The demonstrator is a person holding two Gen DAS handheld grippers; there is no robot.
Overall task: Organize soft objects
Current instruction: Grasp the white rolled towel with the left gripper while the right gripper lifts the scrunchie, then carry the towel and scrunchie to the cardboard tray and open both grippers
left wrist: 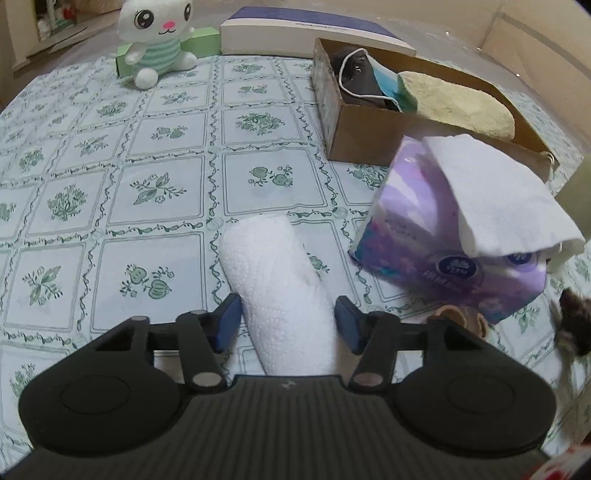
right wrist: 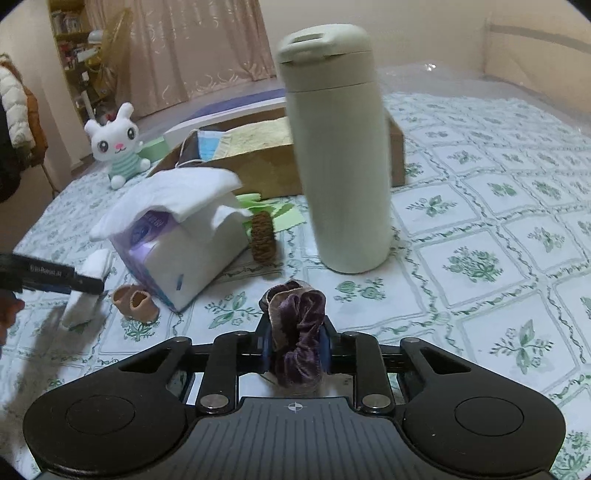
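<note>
My left gripper (left wrist: 287, 325) is open around a rolled white paper towel (left wrist: 280, 291) that lies between its blue pads (left wrist: 228, 325); the right pad stands slightly apart from the roll. The same gripper and roll (right wrist: 86, 291) show at the left of the right wrist view. My right gripper (right wrist: 295, 345) is shut on a purple velvet scrunchie (right wrist: 297, 332), held just above the tablecloth. A cardboard box (left wrist: 364, 138) at the back right holds a face mask (left wrist: 384, 79), a dark item and a cream fluffy cloth (left wrist: 461, 105).
A purple tissue pack (left wrist: 436, 229) with a white tissue on top stands right of the roll. A cream bottle (right wrist: 340, 147) stands ahead of the right gripper. A brown scrunchie (right wrist: 263, 236), tan socks (right wrist: 136, 301), a bunny plush (left wrist: 159, 40) and a white-and-blue box (left wrist: 314, 33) lie around.
</note>
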